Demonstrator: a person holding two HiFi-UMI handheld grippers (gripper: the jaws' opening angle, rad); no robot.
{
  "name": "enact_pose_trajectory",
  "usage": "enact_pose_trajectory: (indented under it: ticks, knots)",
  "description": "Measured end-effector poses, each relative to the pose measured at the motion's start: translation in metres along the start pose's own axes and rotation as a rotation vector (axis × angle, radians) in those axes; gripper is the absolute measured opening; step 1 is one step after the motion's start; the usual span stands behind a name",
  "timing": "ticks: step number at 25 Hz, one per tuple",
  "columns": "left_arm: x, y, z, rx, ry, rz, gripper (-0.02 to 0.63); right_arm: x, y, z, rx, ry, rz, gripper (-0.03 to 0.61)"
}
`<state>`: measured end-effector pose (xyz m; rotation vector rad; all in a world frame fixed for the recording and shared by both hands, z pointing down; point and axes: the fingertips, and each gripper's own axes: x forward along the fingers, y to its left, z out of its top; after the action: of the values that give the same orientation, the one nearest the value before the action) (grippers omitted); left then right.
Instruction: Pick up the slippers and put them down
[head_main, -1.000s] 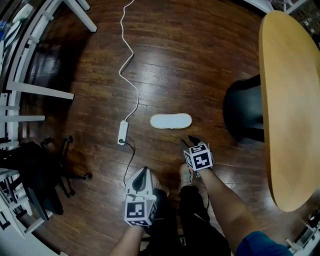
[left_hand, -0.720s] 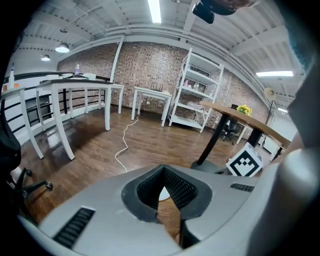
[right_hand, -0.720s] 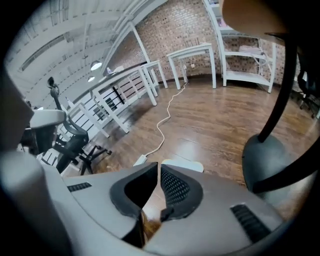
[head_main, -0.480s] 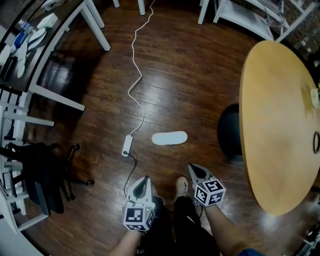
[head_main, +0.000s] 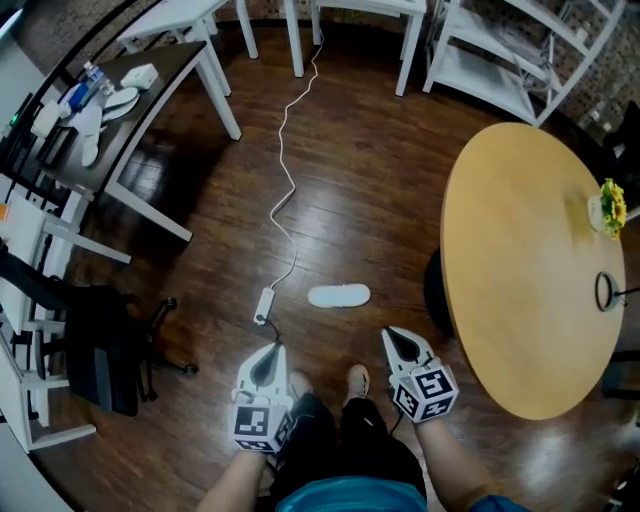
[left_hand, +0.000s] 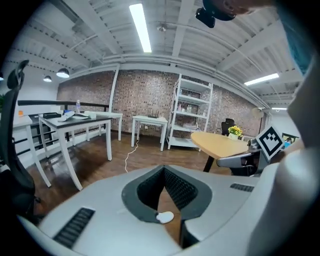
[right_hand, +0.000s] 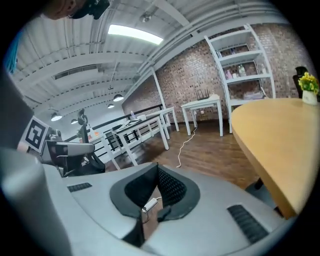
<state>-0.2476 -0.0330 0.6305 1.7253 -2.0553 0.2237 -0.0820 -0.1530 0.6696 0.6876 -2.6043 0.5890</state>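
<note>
One white slipper (head_main: 338, 296) lies flat on the dark wood floor, a short way ahead of the person's feet. In the left gripper view a small part of the slipper (left_hand: 165, 217) shows low between the jaws, far below. My left gripper (head_main: 271, 351) hangs high above the floor, left of the slipper, shut and empty. My right gripper (head_main: 391, 336) is level with it to the right, also shut on nothing. Both point forward and slightly down over the floor. No second slipper is in view.
A white power strip (head_main: 264, 304) lies left of the slipper, its cable (head_main: 284, 180) running away across the floor. A round wooden table (head_main: 520, 270) fills the right, with a black seat (head_main: 435, 295) under its edge. A dark desk (head_main: 130, 110) and a black office chair (head_main: 105, 350) stand left.
Both grippers have risen well above the floor, away from the slipper. The right gripper's jaws, open beside the slipper a second ago, have shut empty. The slipper stays on the floor.
</note>
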Motion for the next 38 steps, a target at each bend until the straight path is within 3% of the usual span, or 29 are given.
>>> enact_pose_trajectory:
  ticks: [7,14,22,25,29,34,38]
  knots:
    - [-0.057,-0.039,0.040,-0.012,-0.061,-0.034,0.005,-0.066,0.057,0.072,-0.066,-0.129,0.050,0.003]
    - [-0.116,-0.072,0.092,0.068,-0.171,-0.012,0.005,-0.125,0.091,0.093,-0.094,-0.172,0.097,0.003]
    - [-0.160,-0.085,0.089,0.049,-0.190,0.067,0.005,-0.168,0.131,0.112,-0.160,-0.222,0.163,0.003]
    - [-0.172,-0.093,0.093,0.039,-0.218,0.065,0.005,-0.177,0.136,0.127,-0.191,-0.271,0.139,0.003]
    - [-0.188,-0.095,0.107,0.107,-0.242,0.017,0.005,-0.190,0.147,0.140,-0.179,-0.340,0.071,0.003]
    - [-0.217,-0.070,0.117,0.108,-0.283,0.013,0.005,-0.200,0.183,0.125,-0.162,-0.323,0.024,0.003]
    - [-0.227,-0.055,0.110,0.129,-0.267,0.003,0.005,-0.199,0.199,0.117,-0.169,-0.322,0.013,0.003]
